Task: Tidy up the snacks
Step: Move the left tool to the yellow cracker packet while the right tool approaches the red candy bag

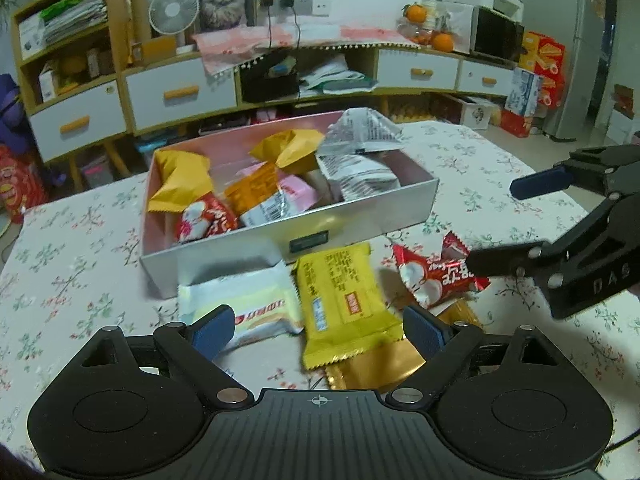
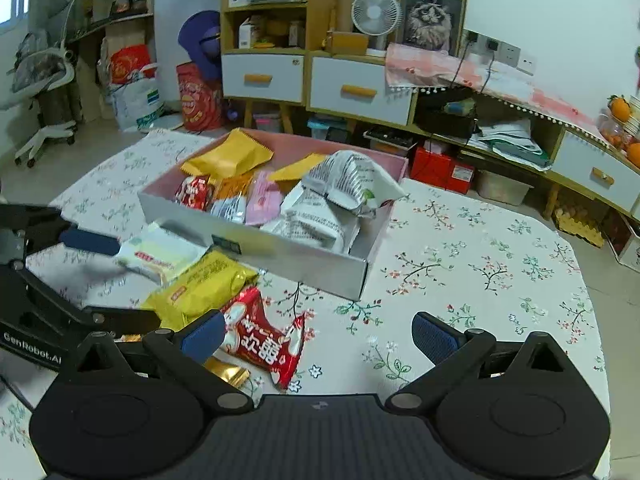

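Observation:
A grey box (image 1: 352,228) with a pink inside holds several snack packets on the flowered tablecloth. In front of it lie a white packet (image 1: 240,304), a yellow packet (image 1: 344,300), a red packet (image 1: 432,280) and a gold packet (image 1: 376,372). My left gripper (image 1: 318,332) is open, and the yellow packet's near end lies between its fingers, untouched. My right gripper (image 2: 320,336) is open too; the red packet (image 2: 264,344) lies beside its left finger. In the right wrist view the yellow packet (image 2: 204,284) and the white packet (image 2: 160,256) sit by the box wall (image 2: 304,260).
The table's flowered cloth (image 2: 480,280) stretches to the right of the box. Behind the table stand low cabinets with white drawers (image 1: 180,92), shelves, a fan (image 1: 174,10) and oranges (image 1: 442,42). Each gripper shows in the other's view, close beside the loose packets.

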Demonstrator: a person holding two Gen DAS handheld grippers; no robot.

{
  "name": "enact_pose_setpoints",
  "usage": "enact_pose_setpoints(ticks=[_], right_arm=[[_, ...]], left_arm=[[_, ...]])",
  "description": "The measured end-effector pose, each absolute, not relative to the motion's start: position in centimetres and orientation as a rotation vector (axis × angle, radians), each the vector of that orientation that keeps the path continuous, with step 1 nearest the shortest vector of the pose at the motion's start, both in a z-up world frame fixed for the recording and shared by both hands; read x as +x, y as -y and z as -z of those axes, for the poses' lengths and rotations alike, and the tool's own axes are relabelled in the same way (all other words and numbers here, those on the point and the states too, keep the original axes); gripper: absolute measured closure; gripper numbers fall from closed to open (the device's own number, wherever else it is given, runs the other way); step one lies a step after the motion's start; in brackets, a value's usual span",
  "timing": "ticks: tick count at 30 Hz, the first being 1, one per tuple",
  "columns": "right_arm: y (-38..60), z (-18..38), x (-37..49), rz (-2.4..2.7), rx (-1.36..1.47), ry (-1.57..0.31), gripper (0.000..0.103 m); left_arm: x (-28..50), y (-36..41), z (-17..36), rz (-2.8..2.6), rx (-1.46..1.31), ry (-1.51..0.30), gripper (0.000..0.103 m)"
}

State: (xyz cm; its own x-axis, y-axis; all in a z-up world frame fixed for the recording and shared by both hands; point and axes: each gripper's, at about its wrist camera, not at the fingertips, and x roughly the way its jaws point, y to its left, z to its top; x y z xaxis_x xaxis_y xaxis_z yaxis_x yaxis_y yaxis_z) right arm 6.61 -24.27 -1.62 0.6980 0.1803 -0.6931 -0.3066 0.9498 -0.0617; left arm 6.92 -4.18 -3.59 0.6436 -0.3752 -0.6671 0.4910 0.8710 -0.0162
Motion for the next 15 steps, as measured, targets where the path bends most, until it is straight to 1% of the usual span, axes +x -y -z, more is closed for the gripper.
enact_pose_setpoints(ticks=[2, 4, 5, 7, 8, 10, 12, 15], right_arm=[[24.3, 1.9, 6.7, -0.276, -0.193, -0.759, 0.029], [24.5, 2.2, 6.7, -0.28, -0.202, -0.771, 0.029], [24.6, 2.3, 6.8, -0.282, -0.204, -0.778, 0.029], [24.7, 2.5, 6.8, -0.282, -0.209, -0.789, 0.029], [24.8, 2.7, 6.8, -0.282, -0.213, -0.793, 0.029], [24.9, 2.8, 6.8, -0.285, -0.217, -0.8, 0.029], [25.0, 3.0, 6.7, -0.291, -0.217, -0.805, 0.029], [25.0, 3.1, 6.7, -0.297, -0.216, -0.811, 0.029]], left_arm=[[7.2, 4.5, 3.6, 0.504, 0.162, -0.712, 0.015], [7.4, 4.8, 3.8, 0.511, 0.152, -0.713, 0.026], [7.6, 5.0, 3.8, 0.518, 0.148, -0.715, 0.029], [7.9, 5.4, 3.9, 0.528, 0.146, -0.72, 0.04], [8.1, 5.6, 4.0, 0.532, 0.144, -0.727, 0.043], [8.6, 5.9, 4.3, 0.534, 0.13, -0.745, 0.05], [8.9, 6.1, 4.5, 0.529, 0.117, -0.768, 0.055], [9.3, 6.4, 4.8, 0.506, 0.12, -0.781, 0.057]])
